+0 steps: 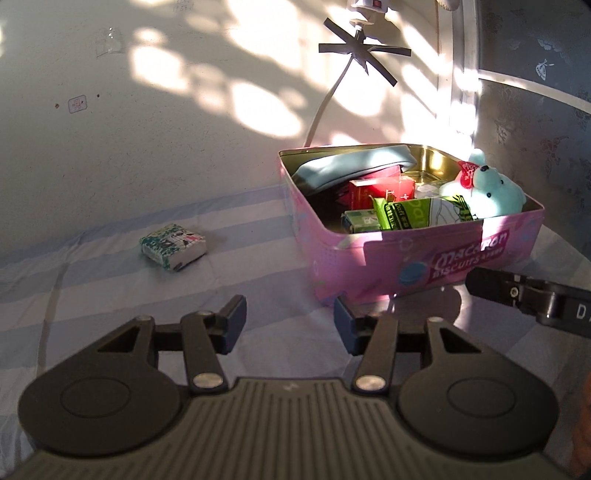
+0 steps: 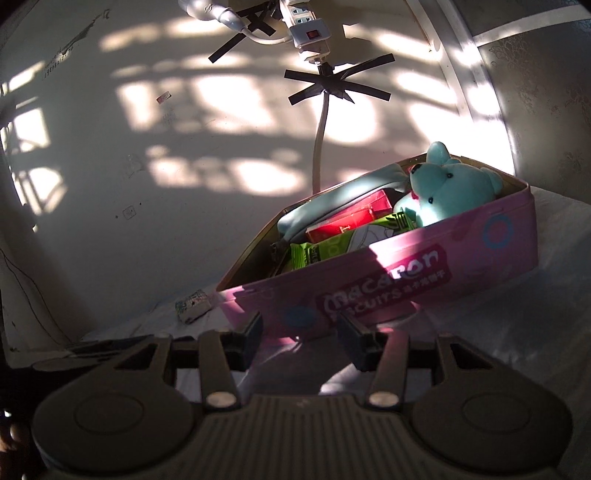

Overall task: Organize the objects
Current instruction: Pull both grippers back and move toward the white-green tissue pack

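A pink macaron biscuit tin (image 1: 424,254) stands open on the striped cloth, also in the right wrist view (image 2: 406,273). It holds a teal plush bear (image 1: 491,192) (image 2: 450,188), a red box (image 1: 376,190) (image 2: 351,221), green packets (image 1: 402,216) (image 2: 325,251) and a light blue pouch (image 1: 347,170). A small patterned tissue pack (image 1: 173,246) (image 2: 194,305) lies on the cloth left of the tin. My left gripper (image 1: 290,325) is open and empty, low before the tin's near corner. My right gripper (image 2: 299,336) is open and empty, close to the tin's front wall.
A white wall (image 1: 147,129) rises behind the cloth, with a power strip (image 2: 308,33) and cable (image 2: 319,140) taped to it above the tin. The right gripper's body (image 1: 535,299) shows at the left view's right edge. Patterned grey panel (image 1: 535,110) at right.
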